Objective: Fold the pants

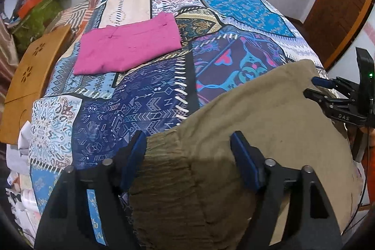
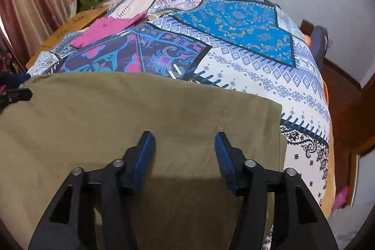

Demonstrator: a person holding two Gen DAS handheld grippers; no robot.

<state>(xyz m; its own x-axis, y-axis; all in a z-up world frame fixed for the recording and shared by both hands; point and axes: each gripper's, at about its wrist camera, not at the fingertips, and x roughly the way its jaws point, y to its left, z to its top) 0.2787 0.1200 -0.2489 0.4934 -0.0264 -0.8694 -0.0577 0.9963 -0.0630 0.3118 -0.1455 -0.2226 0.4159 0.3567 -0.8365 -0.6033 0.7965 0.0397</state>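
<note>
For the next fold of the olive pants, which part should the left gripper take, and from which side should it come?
Probably the gathered waistband corner of the olive pants, approached from the near edge of the bed. The left gripper already hangs open right over that band, and the bunched cloth there gives the fingers a thick ridge to pinch. The right gripper, open too, could take the flat edge opposite.

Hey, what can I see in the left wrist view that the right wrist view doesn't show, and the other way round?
Only the left wrist view shows the gathered elastic waistband of the olive-khaki cotton pants between the open left tongs, and the right tongs from the side.

Only the right wrist view shows the pants' squared right-hand corner, and the open right tongs over plain fabric.

Both show the khaki pants, the folded magenta garment and the blue patchwork-print bedspread.
</note>
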